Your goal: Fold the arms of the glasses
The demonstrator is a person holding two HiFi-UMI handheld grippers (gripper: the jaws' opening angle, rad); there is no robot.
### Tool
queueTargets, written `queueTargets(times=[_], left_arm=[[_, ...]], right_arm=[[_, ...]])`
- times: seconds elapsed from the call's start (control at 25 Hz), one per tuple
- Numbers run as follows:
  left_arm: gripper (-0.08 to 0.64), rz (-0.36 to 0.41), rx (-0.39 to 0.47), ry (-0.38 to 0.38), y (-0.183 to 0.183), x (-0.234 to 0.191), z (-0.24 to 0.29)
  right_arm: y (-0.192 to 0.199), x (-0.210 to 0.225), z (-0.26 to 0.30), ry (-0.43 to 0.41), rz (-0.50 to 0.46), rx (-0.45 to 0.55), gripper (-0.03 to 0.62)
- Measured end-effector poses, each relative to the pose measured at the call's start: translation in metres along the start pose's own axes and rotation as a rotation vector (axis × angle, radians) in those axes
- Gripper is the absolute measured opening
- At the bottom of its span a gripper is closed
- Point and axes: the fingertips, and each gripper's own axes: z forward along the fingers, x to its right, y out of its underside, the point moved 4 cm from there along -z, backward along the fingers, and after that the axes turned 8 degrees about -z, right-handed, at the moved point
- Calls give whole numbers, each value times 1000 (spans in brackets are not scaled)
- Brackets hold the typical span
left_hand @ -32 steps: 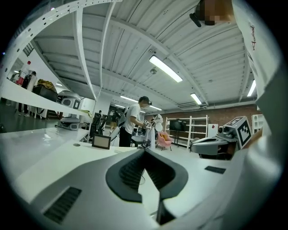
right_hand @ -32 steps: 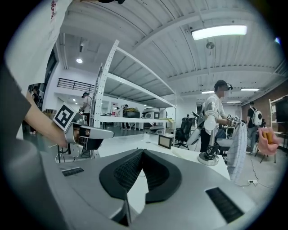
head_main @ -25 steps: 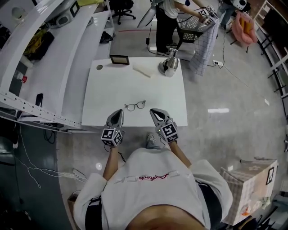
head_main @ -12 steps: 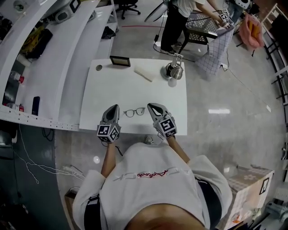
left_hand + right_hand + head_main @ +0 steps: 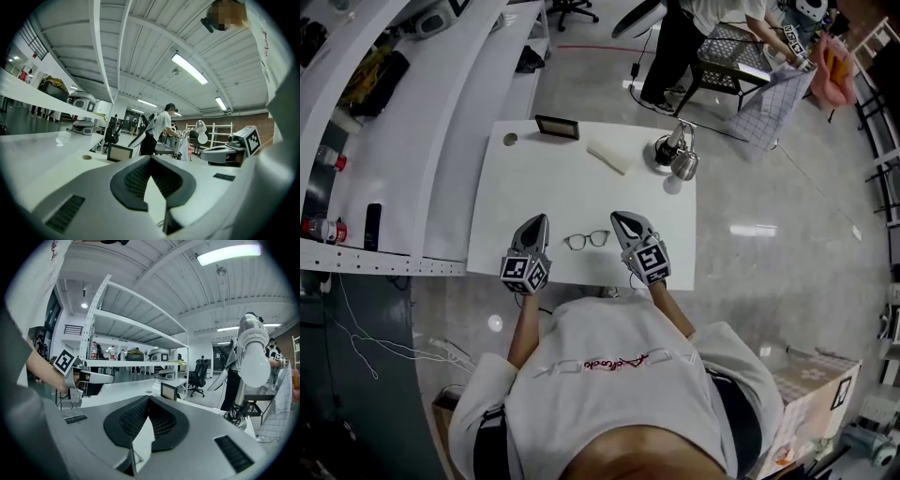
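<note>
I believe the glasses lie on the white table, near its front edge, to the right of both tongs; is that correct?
Not quite: the head view shows the glasses between the left tongs and the right tongs, not right of both. They do lie on the white table near its front edge.

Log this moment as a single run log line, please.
phase: pre-grasp | glasses: on table, between grippers, untouched | left gripper: shut, empty | right gripper: shut, empty
</note>
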Motion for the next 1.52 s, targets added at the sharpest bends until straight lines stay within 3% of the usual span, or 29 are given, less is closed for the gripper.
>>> queueTargets(times=[0.48,1.32,1.52], left_arm=[[21,-32,-43,11,4,-16,-8],[23,-98,-250,-9,85,-7,-35],[23,-73,-288,0,100,-6,-37]], right_arm=[[10,-2,1,44,32,-41,31],[75,-28,-30,42,180,-196,31],[90,-36,-35,22,199,-231,31]])
